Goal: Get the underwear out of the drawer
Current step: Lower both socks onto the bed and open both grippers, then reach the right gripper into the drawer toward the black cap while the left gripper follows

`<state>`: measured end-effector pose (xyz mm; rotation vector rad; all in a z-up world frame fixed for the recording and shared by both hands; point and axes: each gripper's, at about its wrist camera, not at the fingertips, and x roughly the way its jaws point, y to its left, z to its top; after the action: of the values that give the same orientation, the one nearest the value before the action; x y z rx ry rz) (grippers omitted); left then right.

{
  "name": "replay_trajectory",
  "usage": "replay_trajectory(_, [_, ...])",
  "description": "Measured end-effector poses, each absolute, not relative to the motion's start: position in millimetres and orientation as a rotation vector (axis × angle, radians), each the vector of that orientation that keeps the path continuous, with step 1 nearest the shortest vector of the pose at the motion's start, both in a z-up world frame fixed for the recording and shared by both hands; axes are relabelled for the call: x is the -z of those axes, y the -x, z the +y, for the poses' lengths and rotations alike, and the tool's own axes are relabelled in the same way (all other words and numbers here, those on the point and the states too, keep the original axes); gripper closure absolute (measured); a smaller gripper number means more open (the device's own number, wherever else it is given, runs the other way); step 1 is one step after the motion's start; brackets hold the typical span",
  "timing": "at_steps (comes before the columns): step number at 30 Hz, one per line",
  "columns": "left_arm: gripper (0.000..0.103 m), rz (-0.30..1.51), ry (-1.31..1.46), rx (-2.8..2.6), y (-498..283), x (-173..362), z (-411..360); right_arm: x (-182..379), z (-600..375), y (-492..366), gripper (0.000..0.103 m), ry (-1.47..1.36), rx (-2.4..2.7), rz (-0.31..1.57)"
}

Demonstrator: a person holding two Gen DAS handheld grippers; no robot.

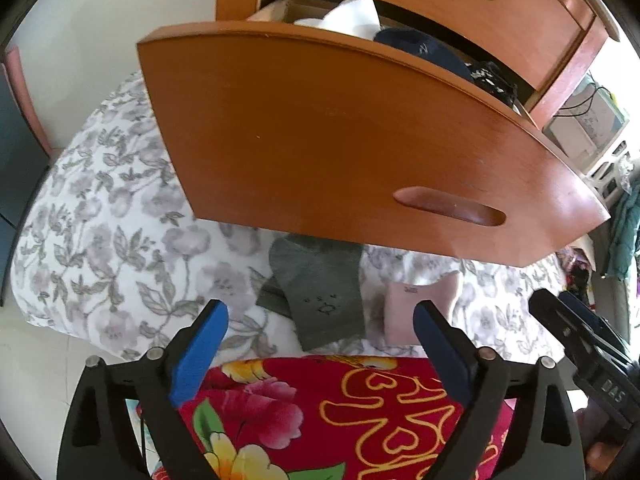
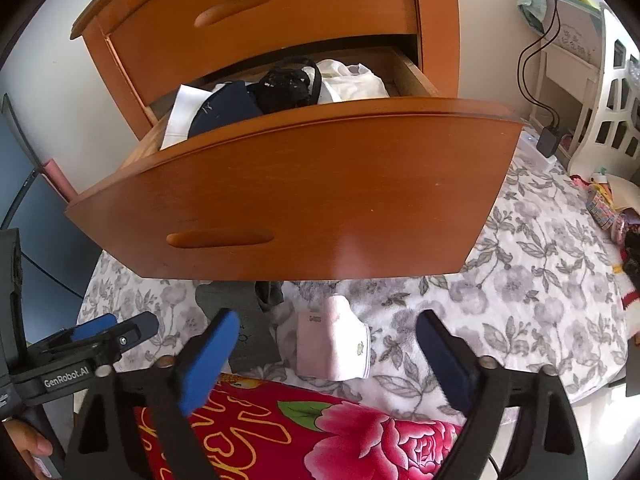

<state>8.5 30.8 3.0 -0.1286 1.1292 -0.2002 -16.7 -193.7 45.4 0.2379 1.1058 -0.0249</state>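
Daylight, soft and fairly bright in both wrist views; no hard-edged shadows. Broad pale sheen on the drawer front [image 2: 304, 196], strongest low and right of centre in the right view, fainter towards the lower right edge in the left view. Shadow pools under the drawer onto the floral bedsheet [image 1: 100, 220]. The wall [image 2: 488, 40] is near washed out (upper right of the left view too). Heavy fisheye bending: the drawer's straight edges bow, black vignette fills the corners. Centre reasonably sharp; the finger pads [image 1: 200, 352] close to the lens look soft, and clutter at the far right rim smears.
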Motion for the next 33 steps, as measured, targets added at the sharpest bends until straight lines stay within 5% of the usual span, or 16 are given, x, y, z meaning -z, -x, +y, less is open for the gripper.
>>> replay_trajectory(18, [0.001, 1.057, 0.115, 0.175, -4, -19, 31, -63, -199, 25, 0.000, -0.220, 0.083, 1.020])
replay_trajectory(33, [0.001, 0.859, 0.035, 0.316, 15, -111, 25, -138, -201, 33, 0.000, -0.194, 0.047, 0.811])
